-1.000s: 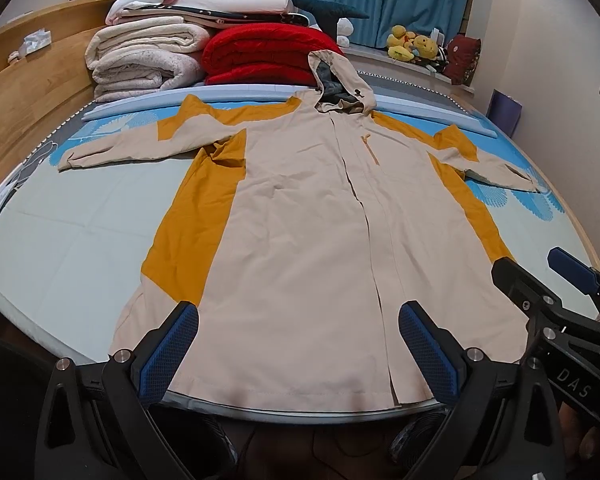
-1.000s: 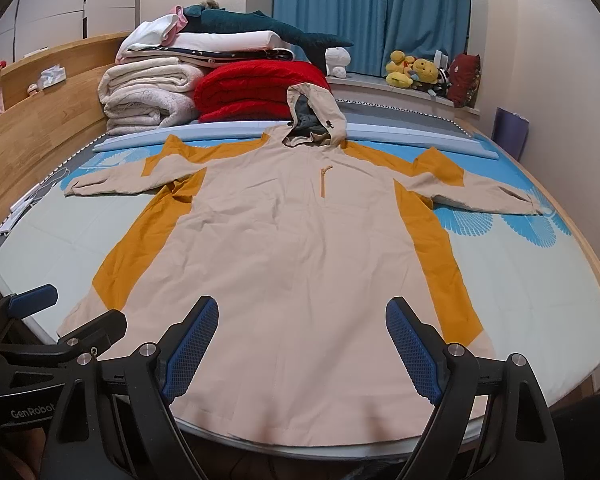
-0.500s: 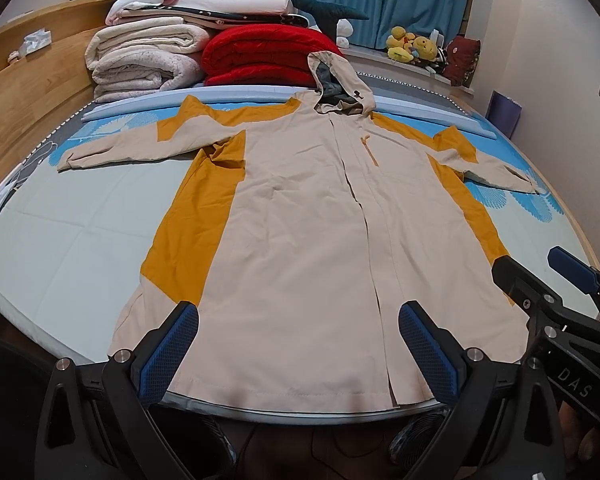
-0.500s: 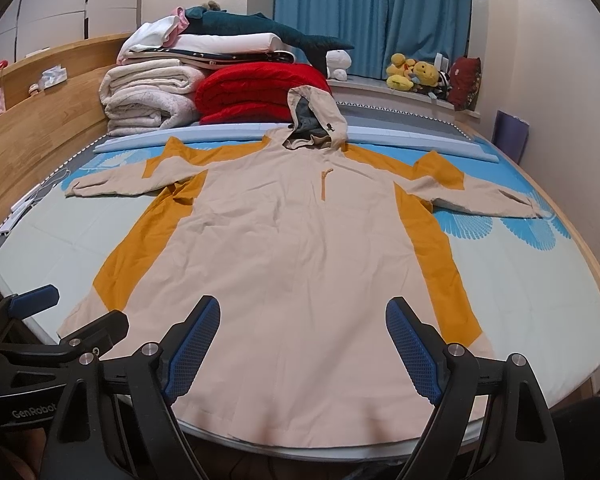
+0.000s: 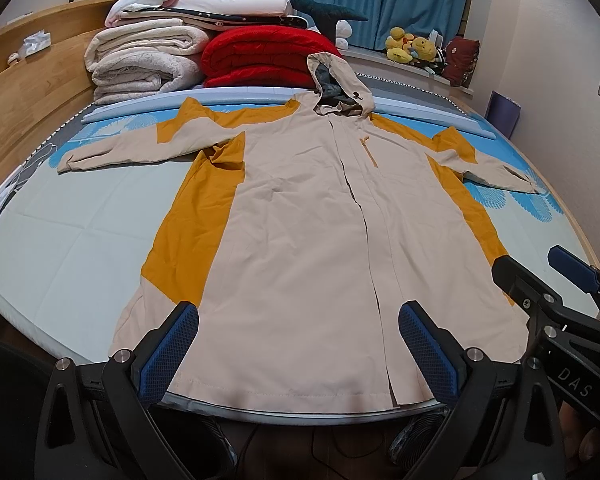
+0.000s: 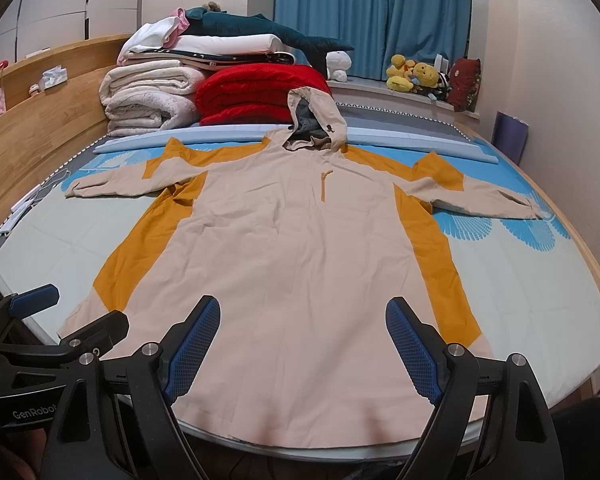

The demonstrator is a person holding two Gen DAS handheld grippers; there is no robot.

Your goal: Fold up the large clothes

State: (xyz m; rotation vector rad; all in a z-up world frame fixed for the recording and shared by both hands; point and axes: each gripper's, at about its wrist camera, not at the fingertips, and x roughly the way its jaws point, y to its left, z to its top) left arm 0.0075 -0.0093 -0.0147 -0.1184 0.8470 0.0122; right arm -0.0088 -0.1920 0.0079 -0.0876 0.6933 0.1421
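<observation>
Hooded coat [image 5: 300, 216], beige with mustard side panels, lies flat and front-up on the bed [image 5: 60, 248], both sleeves spread out to the sides, hood toward the headboard end. Its hem reaches the near edge of the mattress, just in front of my two tools.

Left gripper [image 5: 298, 350]: jaws spread wide, blue pads clear of the cloth, nothing between them. It hangs above the hem, pointing down at the coat's lower middle.

Right gripper [image 6: 302, 350]: also wide apart, empty, poised over the hem a little to the side of the left one. Each tool's black frame shows at the edge of the other's view.

Beyond the hood: folded white blankets [image 6: 148, 100] and a red quilt [image 6: 256, 92] stacked side by side, plush toys [image 6: 412, 76] on the window ledge, blue curtain [image 6: 372, 16] behind.
</observation>
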